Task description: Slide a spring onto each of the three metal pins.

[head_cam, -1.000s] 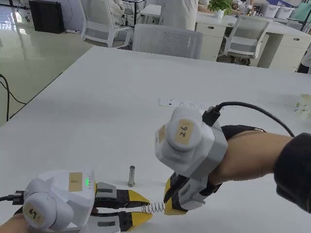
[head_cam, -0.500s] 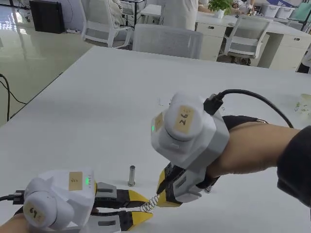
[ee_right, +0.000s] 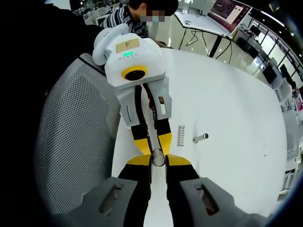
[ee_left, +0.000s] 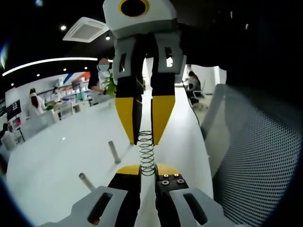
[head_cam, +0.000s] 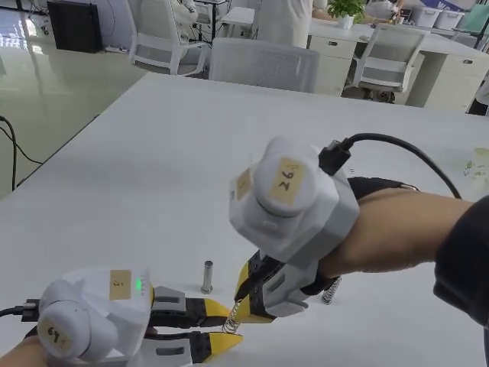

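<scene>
Head view: where is the spring (head_cam: 232,316) found?

It is held in the air between the two grippers, low over the near side of the table (head_cam: 153,168). One end is pinched by the left gripper (head_cam: 223,324), whose yellow-tipped jaws are drawn narrowly together on it. The other end is pinched the same way by the right gripper (head_cam: 246,300), which is tilted down from the upper right.

How is that grip shown in the gripper views?

In the left gripper view the spring is seen running straight from the near jaws to the opposing pair, with both pairs closed on its ends. In the right gripper view the coil is seen end-on between the jaw tips.

Where are the pins placed?

An upright pin (head_cam: 207,277) is stood just beyond the jaws, apart from the spring. A second pin (ee_left: 86,181) is seen in the left gripper view, on the same side. A loose spring (head_cam: 331,289) is laid on the table behind the right gripper.

What room is offered for moving?

A broad bare stretch of table is spread beyond the pin up to the far edge, where office chairs (head_cam: 263,65) are drawn up. The left edge is bordered by open floor (head_cam: 46,92). Little room is given on the near side: the table's edge is passed close beside the grippers, and a mesh chair back (ee_left: 255,165) is stood just past it.
</scene>
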Action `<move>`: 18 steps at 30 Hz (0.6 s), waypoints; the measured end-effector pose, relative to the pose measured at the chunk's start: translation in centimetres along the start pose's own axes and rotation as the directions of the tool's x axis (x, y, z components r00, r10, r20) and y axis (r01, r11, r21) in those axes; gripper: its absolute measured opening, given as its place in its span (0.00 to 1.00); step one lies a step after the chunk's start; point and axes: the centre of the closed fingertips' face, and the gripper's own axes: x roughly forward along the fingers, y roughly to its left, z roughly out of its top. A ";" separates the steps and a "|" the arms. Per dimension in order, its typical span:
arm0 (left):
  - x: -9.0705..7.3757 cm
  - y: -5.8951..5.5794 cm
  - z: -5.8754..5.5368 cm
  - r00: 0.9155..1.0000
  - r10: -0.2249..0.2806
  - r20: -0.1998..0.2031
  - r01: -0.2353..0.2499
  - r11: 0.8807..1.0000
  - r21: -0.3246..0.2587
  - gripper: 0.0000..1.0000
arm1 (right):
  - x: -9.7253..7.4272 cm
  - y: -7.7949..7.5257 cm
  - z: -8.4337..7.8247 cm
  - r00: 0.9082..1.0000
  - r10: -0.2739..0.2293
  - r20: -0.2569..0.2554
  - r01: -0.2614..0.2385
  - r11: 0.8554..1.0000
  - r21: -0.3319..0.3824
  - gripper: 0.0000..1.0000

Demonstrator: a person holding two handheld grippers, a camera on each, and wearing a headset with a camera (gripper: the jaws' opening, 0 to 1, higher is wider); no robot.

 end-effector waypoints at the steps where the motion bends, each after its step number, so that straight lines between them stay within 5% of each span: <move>1: 0.0 0.0 0.0 1.000 0.001 0.003 -0.001 1.000 0.000 0.02 | 0.0 0.0 0.0 1.000 0.001 0.004 -0.001 1.000 0.006 0.08; 18: 0.1 0.0 0.4 1.000 0.001 0.020 -0.001 1.000 -0.003 0.02 | 1.3 0.1 -0.7 1.000 0.022 -0.002 -0.022 0.999 0.033 0.10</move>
